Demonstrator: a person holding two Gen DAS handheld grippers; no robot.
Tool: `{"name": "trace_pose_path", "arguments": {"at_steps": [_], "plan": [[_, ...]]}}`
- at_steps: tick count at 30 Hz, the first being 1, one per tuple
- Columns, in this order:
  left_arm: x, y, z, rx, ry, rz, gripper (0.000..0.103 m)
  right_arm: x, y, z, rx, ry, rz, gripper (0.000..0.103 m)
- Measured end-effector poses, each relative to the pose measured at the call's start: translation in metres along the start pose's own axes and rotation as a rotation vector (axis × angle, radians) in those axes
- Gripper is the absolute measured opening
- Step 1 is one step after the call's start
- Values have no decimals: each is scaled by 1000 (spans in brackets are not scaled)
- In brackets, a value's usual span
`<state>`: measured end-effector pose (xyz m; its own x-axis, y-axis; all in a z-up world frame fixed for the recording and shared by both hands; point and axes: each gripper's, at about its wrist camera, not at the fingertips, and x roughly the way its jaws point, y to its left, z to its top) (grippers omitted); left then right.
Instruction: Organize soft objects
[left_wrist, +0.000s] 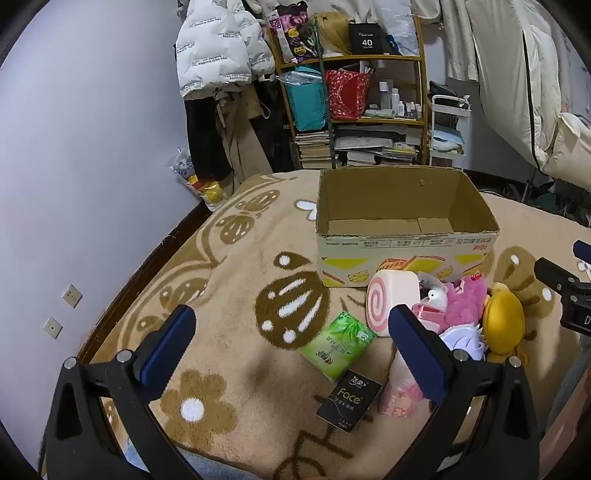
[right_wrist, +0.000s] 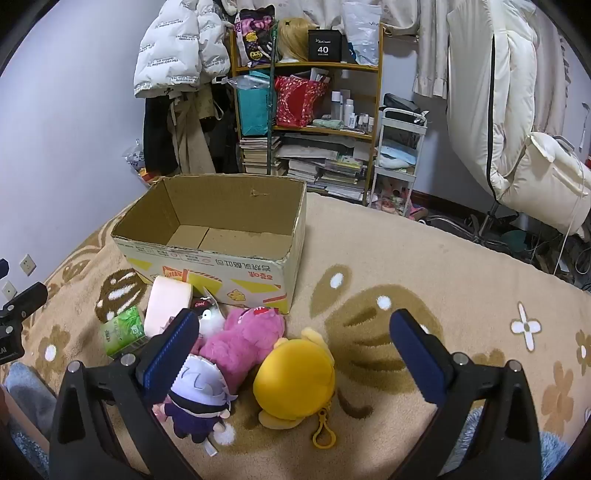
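1. Across the left wrist view, on the patterned bed blanket (left_wrist: 229, 295): left gripper (left_wrist: 291, 328) hovering, fingers (left_wrist: 168, 347) spread wide with nothing between them. Empty cardboard box (left_wrist: 402, 243) at the far middle, open side up.
2. Near right of that view: green tissue pack (left_wrist: 338, 345), black "Face" tissue pack (left_wrist: 349, 400) and a pink wrapped pack (left_wrist: 399, 391) partly hidden behind the right finger. Probably light, squashy, with slick film; best pinched across the short sides.
3. Just before the box: pink swirl-roll cushion (left_wrist: 391, 301), likely spongy and bulky; best taken across the round body.
4. Over the right wrist view: right gripper (right_wrist: 295, 343) likewise released and empty, hanging above the toy pile near the box.
5. Between and beside its fingers (right_wrist: 417, 354): yellow plush (right_wrist: 295, 380) with a clip, pink plush (right_wrist: 243, 339), purple-robed doll (right_wrist: 199, 398), small white plush (right_wrist: 208, 317). Probably light, yielding, not fragile; firmest hold likely on the stuffed bodies, not limbs or the clip.
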<state>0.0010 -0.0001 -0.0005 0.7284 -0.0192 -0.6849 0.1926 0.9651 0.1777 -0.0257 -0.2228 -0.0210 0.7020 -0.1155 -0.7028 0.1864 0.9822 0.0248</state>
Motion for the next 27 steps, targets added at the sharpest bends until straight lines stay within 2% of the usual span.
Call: {"name": "trace_pose_path", "arguments": {"at_steps": [27], "plan": [[-3,-1,-2,1,-18,17,103,0,0,0,0,0,0,103]]}}
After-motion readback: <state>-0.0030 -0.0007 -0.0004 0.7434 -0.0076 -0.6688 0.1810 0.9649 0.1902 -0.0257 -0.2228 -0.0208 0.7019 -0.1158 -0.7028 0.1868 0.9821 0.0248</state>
